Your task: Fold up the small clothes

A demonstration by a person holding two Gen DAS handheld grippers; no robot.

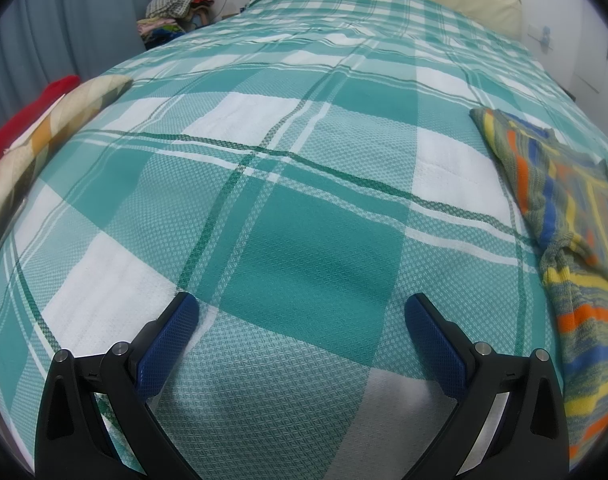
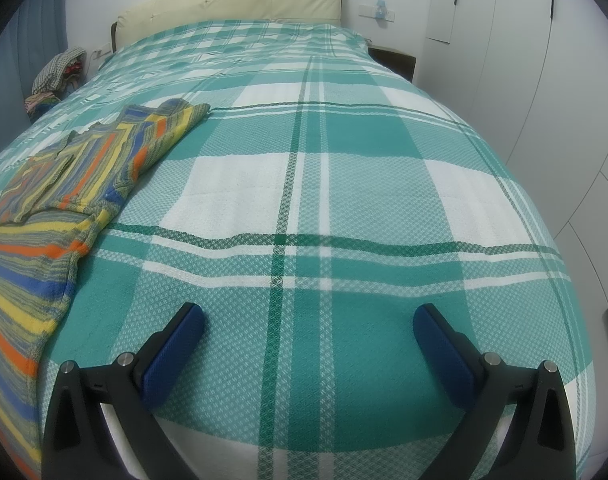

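Note:
A small knitted garment [image 1: 564,200] striped in yellow, orange, blue and grey lies on the green and white checked bedspread [image 1: 288,184]. In the left wrist view it is at the right edge, partly folded over itself. The right wrist view shows the same striped garment [image 2: 68,184] at the left, on the bedspread [image 2: 344,200], running down to the bed's near edge. My left gripper [image 1: 302,310] is open over bare bedspread, left of the garment, holding nothing. My right gripper [image 2: 308,320] is also open and empty, to the right of the garment.
A beige patterned cushion [image 1: 52,140] and a red one [image 1: 24,120] lie at the bed's left edge. A pile of clothes [image 1: 180,4] sits beside the cream headboard [image 2: 232,4]. White wardrobe doors [image 2: 544,60] line the right side.

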